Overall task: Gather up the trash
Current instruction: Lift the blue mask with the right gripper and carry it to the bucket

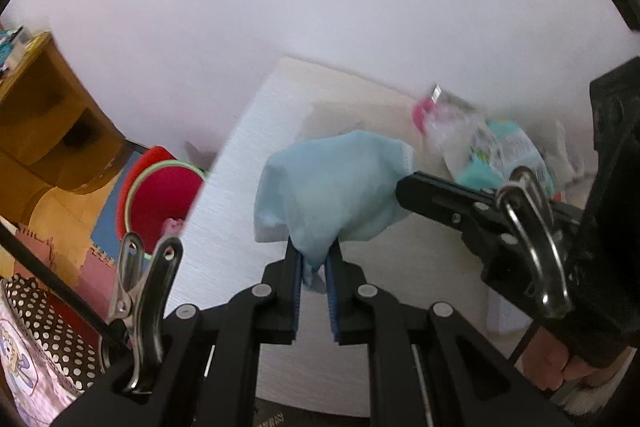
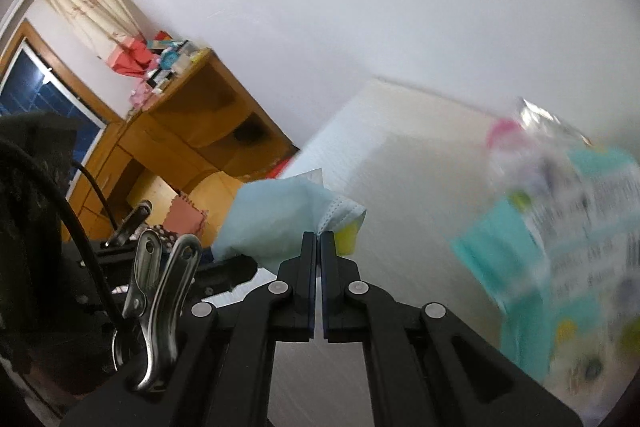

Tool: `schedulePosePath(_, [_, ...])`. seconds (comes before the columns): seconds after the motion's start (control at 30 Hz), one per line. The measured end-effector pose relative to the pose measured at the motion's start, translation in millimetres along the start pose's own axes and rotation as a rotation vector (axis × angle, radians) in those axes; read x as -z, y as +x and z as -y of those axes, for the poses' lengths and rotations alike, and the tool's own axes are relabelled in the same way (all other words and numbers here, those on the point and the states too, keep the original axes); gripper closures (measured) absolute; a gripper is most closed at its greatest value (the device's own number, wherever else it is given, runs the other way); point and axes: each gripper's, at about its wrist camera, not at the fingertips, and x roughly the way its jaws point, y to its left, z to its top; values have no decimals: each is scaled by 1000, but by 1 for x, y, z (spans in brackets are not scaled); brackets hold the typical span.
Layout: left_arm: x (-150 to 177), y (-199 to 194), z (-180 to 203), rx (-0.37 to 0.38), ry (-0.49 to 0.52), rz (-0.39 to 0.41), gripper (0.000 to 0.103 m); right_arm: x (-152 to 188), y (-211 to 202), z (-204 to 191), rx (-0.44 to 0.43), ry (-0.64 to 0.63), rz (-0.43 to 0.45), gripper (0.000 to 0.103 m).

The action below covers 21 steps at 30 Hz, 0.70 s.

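My left gripper [image 1: 314, 255] is shut on a light blue face mask [image 1: 332, 183] and holds it up above the white table [image 1: 240, 187]. My right gripper [image 2: 319, 239] is shut on the other end of the same mask [image 2: 280, 219]; it shows from the side in the left wrist view [image 1: 404, 189], touching the mask's right edge. A clear plastic wrapper with teal print [image 1: 488, 143] lies on the table behind; it is blurred in the right wrist view [image 2: 568, 227]. A red bin with a green rim [image 1: 164, 195] stands on the floor left of the table.
A wooden desk [image 1: 52, 123] with clutter on top [image 2: 160, 63] stands at the left by the white wall. Foam floor mats [image 1: 92, 259] cover the floor. A dotted cloth [image 1: 44, 323] lies at the lower left. A window with a curtain [image 2: 80, 7] is at the far left.
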Motion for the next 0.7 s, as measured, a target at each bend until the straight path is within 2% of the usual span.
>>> schedulePosePath(0.3, [-14, -34, -34, -78, -44, 87, 92, -38, 12, -39, -32, -76, 20, 101])
schedulePosePath(0.6, [-7, -42, -71, -78, -165, 88, 92, -51, 19, -76, -39, -161, 12, 101])
schedulePosePath(0.7, [-7, -43, -81, -81, -178, 92, 92, -55, 26, -89, -43, -174, 4, 101])
